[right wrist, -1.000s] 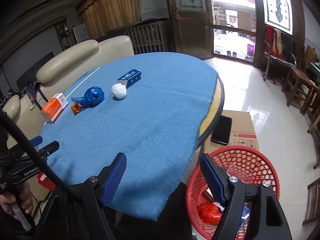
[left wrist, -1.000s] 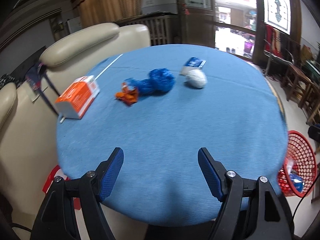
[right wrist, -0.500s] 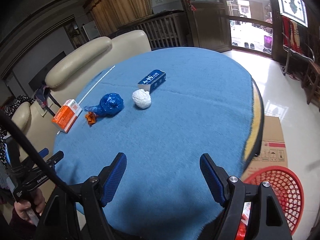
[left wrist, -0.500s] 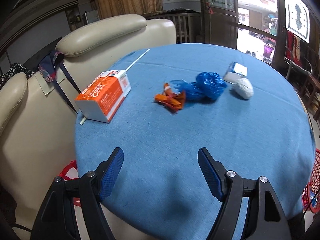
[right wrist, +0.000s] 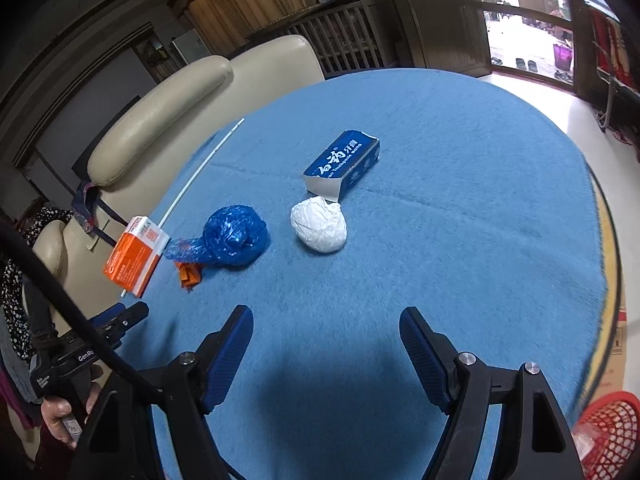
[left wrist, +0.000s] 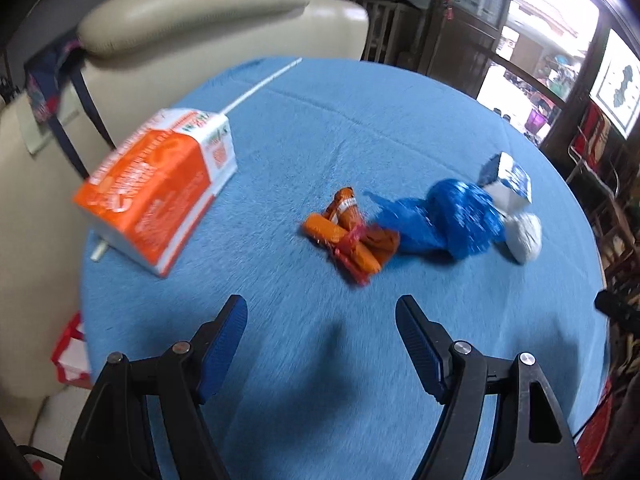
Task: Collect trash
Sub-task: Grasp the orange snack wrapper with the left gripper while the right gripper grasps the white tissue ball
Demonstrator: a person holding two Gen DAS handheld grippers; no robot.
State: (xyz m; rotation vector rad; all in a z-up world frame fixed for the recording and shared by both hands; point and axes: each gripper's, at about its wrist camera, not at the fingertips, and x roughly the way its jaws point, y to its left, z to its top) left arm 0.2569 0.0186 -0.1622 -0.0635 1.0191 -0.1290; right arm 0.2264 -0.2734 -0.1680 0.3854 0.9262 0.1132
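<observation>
Left gripper (left wrist: 321, 316) wide open, empty, above cloth. Right gripper (right wrist: 326, 326) same. Just ahead: orange wrapper (left wrist: 351, 234), touching blue bag (left wrist: 450, 218); beyond, white wad (right wrist: 320, 224), blue box (right wrist: 343, 166). Risk: pinching cloth, dragging bag along.

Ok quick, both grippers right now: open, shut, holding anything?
Left gripper: open, empty, above the blue tablecloth.
Right gripper: open, empty.
</observation>
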